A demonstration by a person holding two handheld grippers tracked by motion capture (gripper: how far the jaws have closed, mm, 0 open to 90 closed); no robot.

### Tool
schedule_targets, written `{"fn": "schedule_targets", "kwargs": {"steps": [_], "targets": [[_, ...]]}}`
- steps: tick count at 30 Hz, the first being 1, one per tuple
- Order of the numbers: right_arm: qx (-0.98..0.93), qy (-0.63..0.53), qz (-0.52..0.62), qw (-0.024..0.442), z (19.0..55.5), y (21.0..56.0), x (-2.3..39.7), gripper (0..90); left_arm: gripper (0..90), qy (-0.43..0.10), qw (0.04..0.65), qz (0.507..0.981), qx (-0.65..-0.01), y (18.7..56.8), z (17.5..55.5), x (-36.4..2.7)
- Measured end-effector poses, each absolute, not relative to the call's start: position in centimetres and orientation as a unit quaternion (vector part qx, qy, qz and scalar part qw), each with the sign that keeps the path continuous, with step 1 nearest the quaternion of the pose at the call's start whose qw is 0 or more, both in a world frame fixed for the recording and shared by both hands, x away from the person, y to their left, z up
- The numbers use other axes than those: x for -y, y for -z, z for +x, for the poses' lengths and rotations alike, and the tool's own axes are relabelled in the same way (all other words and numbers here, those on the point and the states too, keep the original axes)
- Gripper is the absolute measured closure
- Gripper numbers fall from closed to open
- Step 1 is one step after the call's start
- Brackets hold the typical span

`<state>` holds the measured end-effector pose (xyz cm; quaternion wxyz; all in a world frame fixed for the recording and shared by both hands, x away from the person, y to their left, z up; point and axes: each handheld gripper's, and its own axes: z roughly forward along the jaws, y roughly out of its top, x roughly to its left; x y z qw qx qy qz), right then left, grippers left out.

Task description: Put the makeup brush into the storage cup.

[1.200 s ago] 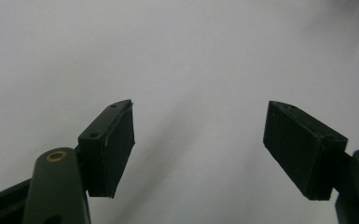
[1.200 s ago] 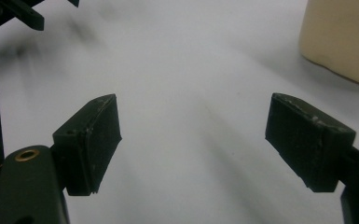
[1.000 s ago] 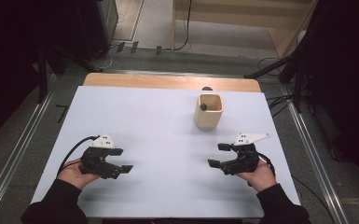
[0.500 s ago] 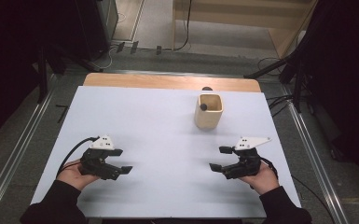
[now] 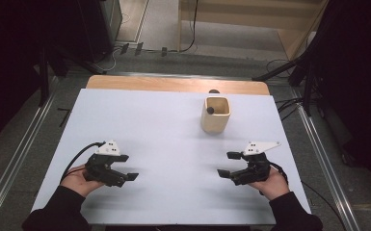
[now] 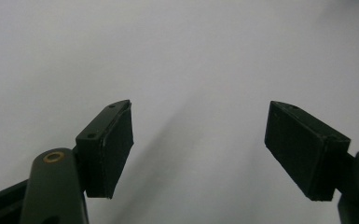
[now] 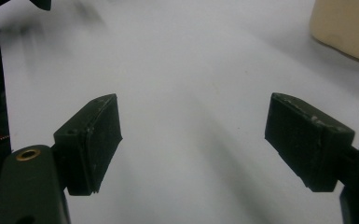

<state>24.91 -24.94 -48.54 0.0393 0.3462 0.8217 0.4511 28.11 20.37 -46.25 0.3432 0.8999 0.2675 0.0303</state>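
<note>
With both grippers, left (image 5: 125, 170) and right (image 5: 230, 165), wide open and empty, the cup (image 5: 216, 115) at two o'clock looks light, rigid, perhaps wooden, best pinched by its rim.

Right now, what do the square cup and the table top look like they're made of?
The square cup looks like pale unfinished wood or bamboo: cream-tan, matte, thick walls, though moulded plastic can't be ruled out. The table top shows a smooth, matte white sheet, possibly paper or laminate, laid over a board whose bare far edge looks like warm-toned wood.
</note>
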Motion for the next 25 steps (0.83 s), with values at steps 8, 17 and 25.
{"fn": "schedule_targets", "kwargs": {"steps": [8, 17, 25], "targets": [[-0.822, -0.452, 0.346, 0.034, 24.91, 48.57, 24.88, 19.6, 24.6, -0.03, 0.341, 0.902, -0.264, 46.34, 28.05, -20.22], [-0.822, -0.453, 0.343, 0.032, 24.93, 48.59, 24.85, 19.7, 24.3, -0.03, 0.34, 0.903, -0.262, 46.33, 28.05, -20.28], [-0.822, -0.453, 0.343, 0.03, 24.99, 48.59, 24.8, 19.7, 24.0, -0.03, 0.34, 0.903, -0.261, 46.38, 28.09, -20.3]]}}
